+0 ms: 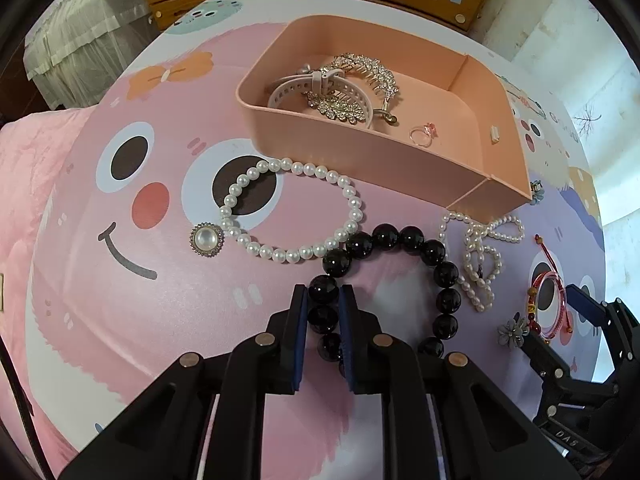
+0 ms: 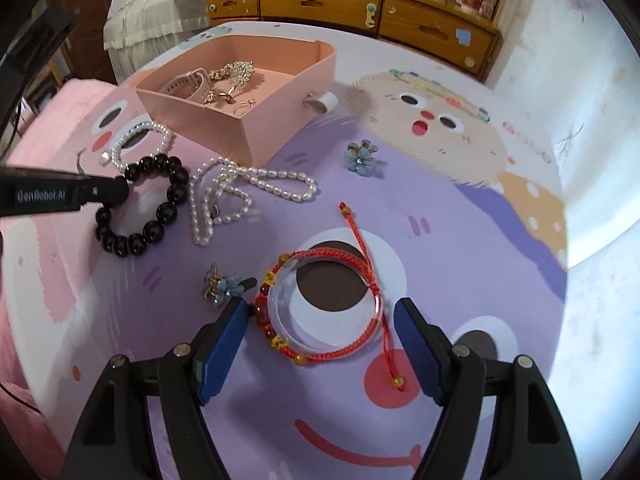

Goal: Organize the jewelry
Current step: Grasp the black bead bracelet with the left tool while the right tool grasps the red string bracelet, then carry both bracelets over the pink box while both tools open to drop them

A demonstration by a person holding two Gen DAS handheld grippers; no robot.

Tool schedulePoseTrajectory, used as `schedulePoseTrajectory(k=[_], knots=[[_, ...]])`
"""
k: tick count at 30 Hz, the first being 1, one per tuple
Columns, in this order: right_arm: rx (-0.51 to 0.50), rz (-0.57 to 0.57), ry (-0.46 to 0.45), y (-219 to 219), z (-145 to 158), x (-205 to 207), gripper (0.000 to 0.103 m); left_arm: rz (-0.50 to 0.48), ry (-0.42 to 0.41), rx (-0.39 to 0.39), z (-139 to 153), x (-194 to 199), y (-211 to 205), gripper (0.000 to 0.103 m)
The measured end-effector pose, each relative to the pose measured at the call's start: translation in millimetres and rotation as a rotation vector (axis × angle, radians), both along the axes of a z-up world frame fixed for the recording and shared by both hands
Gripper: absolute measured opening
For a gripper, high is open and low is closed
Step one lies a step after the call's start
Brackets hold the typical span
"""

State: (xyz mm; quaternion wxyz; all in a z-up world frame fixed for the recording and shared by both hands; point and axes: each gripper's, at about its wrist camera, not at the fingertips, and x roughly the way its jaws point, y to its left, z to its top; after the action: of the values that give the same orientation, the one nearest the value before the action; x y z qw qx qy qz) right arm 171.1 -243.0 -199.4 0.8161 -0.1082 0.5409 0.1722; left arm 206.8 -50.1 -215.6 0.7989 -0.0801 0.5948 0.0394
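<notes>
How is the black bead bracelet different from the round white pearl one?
The black bead bracelet has big dark beads; the pearl bracelet has small white ones. The left gripper is pinching the black bracelet, while nothing holds the pearl bracelet. Both are closed loops lying on the cartoon mat, outside the pink box.

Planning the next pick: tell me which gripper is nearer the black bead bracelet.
Left. The left gripper is shut on the black bead bracelet. The right gripper stands apart from it, open around the red cord bracelet.
</notes>
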Motion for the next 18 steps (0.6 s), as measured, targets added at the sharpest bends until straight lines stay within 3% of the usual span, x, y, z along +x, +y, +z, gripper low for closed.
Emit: schedulePoseTrajectory(k=[7,9,18], knots=[[-0.002,-0.006,-0.011,2,-1,0,0.076,0.004,-0.026,-0.045,1,-13,6,0.013],[0.0,-0.002,-0.017,2,1,-2,0.065,-0.004,-0.042,-0.084,3,-17,6,0.013],[0.047,-0.032,0.021,4,5,-6,0.064,-0.038,-0.093,-0.09,12,-25,10,0.013]])
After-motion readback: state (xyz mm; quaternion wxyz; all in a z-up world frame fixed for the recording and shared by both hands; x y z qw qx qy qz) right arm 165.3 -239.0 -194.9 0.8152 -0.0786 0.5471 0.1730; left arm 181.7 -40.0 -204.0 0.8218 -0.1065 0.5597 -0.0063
